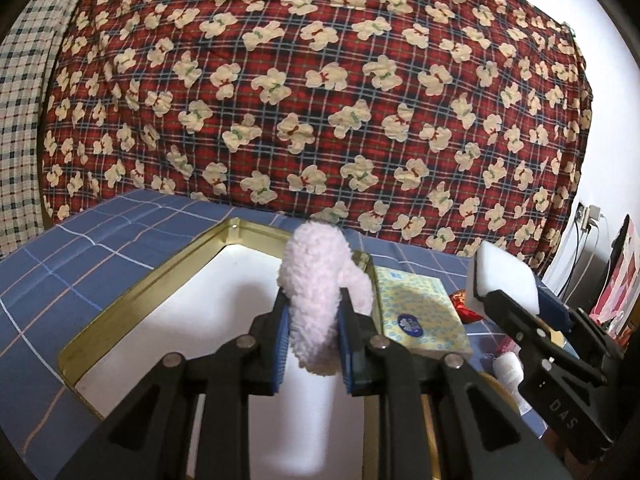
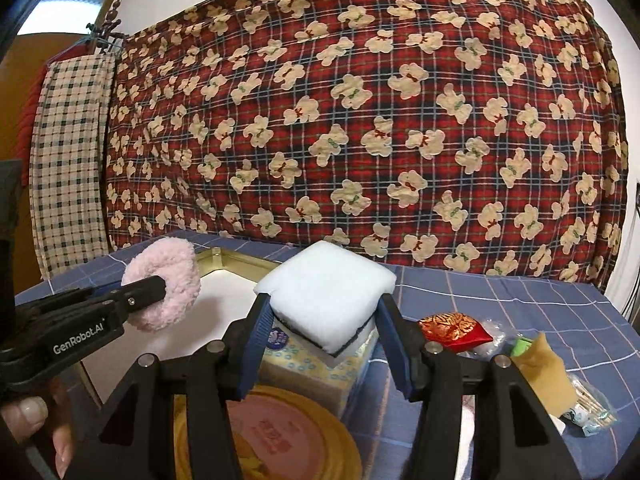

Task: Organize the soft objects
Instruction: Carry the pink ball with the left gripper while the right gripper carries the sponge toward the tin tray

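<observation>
Tissue pack [image 1: 420, 316] right of tray [image 1: 132, 300], pouch [image 2: 454, 332] perhaps farther right

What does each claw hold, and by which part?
Left claw: pink fluffy ring, gripped across its band. Right claw: white sponge, gripped by its two opposite sides.

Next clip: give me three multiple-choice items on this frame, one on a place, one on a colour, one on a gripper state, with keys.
1. Where is the tissue pack?
A. inside the tray
B. under the held sponge
C. on the hanging quilt

2. What colour is the fluffy scrunchie?
A. green
B. black
C. pale pink

3. The right gripper is:
A. shut on the white sponge
B. open and empty
C. holding a red pouch

Key: B, the pack shows below the sponge; C, its fleece is pink in both views; A, both pads press the sponge's sides.
</observation>
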`<state>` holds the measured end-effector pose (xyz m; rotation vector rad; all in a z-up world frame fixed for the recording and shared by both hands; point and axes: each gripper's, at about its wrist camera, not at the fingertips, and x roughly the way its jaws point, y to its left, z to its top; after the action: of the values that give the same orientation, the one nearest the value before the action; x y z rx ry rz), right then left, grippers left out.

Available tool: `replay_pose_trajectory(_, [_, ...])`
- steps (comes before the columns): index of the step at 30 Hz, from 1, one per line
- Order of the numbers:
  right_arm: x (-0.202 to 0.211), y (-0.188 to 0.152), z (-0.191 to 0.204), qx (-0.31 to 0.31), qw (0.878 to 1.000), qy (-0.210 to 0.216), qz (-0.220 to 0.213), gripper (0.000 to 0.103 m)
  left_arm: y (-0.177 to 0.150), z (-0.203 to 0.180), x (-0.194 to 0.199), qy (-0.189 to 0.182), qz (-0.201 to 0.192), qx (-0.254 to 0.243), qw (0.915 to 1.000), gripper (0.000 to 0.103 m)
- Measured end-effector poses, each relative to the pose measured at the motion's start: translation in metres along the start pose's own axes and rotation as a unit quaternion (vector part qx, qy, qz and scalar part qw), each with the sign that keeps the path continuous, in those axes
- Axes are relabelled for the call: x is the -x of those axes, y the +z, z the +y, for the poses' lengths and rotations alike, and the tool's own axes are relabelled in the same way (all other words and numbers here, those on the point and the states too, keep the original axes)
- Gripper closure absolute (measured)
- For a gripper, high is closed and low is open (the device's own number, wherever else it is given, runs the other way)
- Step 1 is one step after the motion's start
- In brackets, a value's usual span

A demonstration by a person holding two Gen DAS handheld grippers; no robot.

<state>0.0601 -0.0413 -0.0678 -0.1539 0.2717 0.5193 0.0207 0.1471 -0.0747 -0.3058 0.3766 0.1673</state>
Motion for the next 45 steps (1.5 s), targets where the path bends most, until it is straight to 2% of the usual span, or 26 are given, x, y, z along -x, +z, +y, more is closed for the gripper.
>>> replay_pose_trajectory(12, [-0.006,0.002,0.02,0.026,1.0,0.012,0.004,0.048,0.001,0.019,-0.008,0.014,0.025,0.024,0.9993,0.084])
replay_pose_trajectory(26, [-0.013,0.003,0.036,0.031,0.999,0.022,0.011,0.048,0.002,0.035,-0.013,0.039,0.041,0.022,0.9982,0.084])
replay_pose_trajectory(36, [-0.021,0.005,0.048,0.033,0.998,0.03,0.042,0.048,0.005,0.043,-0.023,0.046,0.065,0.011,0.9967,0.083])
replay_pose_trajectory(42, [-0.02,0.02,0.054,0.026,0.997,0.043,0.05,0.047,0.007,0.047,-0.024,0.046,0.072,0.012,0.9963,0.083])
replay_pose_trajectory(45, [-0.029,0.029,0.057,0.022,0.996,0.048,0.07,0.047,0.01,0.049,-0.024,0.047,0.072,0.012,0.9963,0.083])
